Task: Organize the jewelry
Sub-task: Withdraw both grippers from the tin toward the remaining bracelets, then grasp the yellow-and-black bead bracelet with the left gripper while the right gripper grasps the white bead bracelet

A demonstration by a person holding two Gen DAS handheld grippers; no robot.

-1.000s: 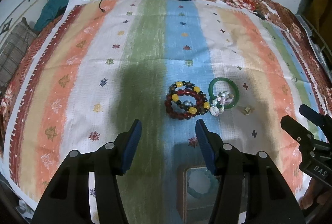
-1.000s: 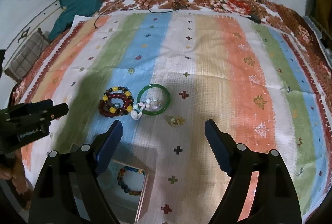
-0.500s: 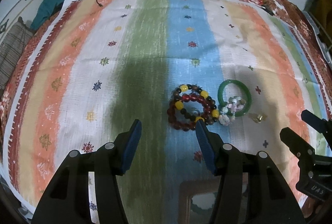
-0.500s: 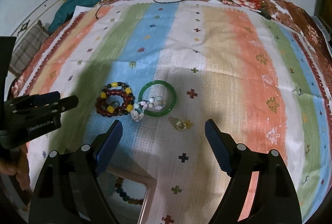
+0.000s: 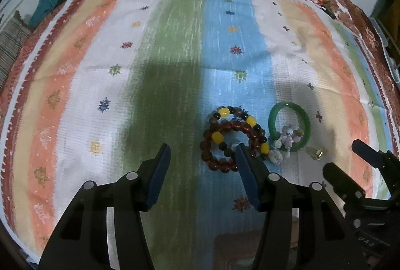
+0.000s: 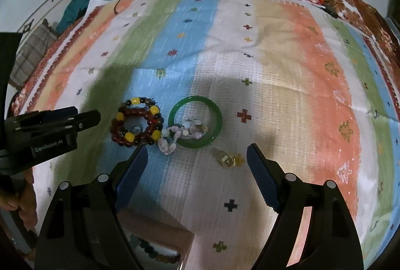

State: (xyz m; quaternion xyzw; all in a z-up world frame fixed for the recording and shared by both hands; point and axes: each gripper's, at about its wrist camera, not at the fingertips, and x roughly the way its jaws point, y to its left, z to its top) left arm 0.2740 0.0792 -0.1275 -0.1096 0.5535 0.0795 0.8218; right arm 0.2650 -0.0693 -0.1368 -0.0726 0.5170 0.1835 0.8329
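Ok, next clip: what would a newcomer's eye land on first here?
The jewelry cluster mid-cloth: beaded bracelets with yellow beads, touching a pale bead strand draped over the near rim of a green bangle. Both open grippers, left and right, frame it over the bold striped cloth.

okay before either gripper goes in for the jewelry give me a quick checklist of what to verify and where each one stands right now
1. Left gripper jaws open: ok.
2. Right gripper jaws open: ok.
3. Nothing held in either gripper: ok.
4. Green bangle free of other pieces: not ok, the pale bead strand lies across its rim.
5. Dark red bracelet and the yellow-beaded bracelet separated: not ok, they overlap.
6. Box near the right gripper ready to receive: cannot tell, mostly hidden by the jaws.
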